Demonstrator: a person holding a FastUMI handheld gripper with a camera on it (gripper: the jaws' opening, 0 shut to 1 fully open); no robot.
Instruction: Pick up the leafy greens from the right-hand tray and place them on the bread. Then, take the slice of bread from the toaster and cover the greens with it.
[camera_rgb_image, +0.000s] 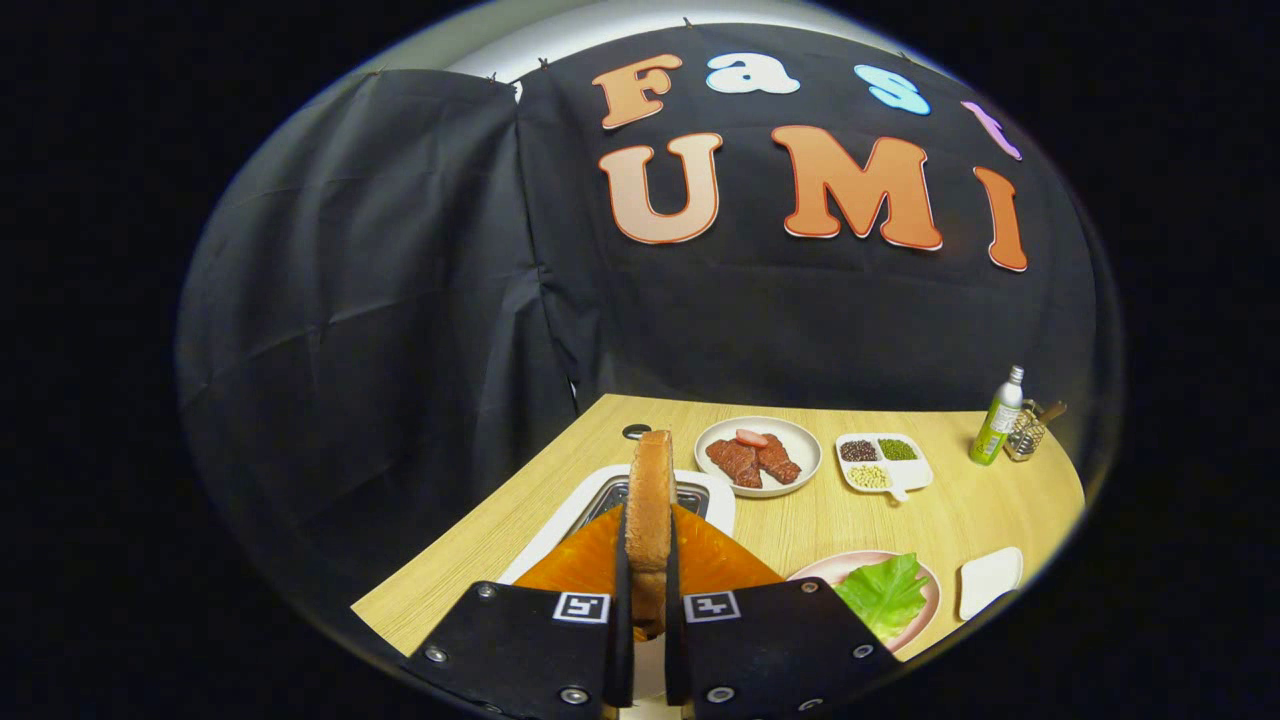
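Here the tool (648, 560) is closed on a slice of bread (650, 500), both fingers pressing its flat sides so it stands on edge between them. Just beyond and below the fingers sits the white toaster (715, 505) on the wooden desk (800, 520). To the right of the fingers, a pink plate (928, 600) holds the leafy greens (882, 592), with a small white tray (990, 580) beside it. Farther back are a white plate (805, 465) with slices of meat (752, 460), a divided dish (885, 463) of beans, and a green bottle (997, 418) next to a wire holder (1028, 432).
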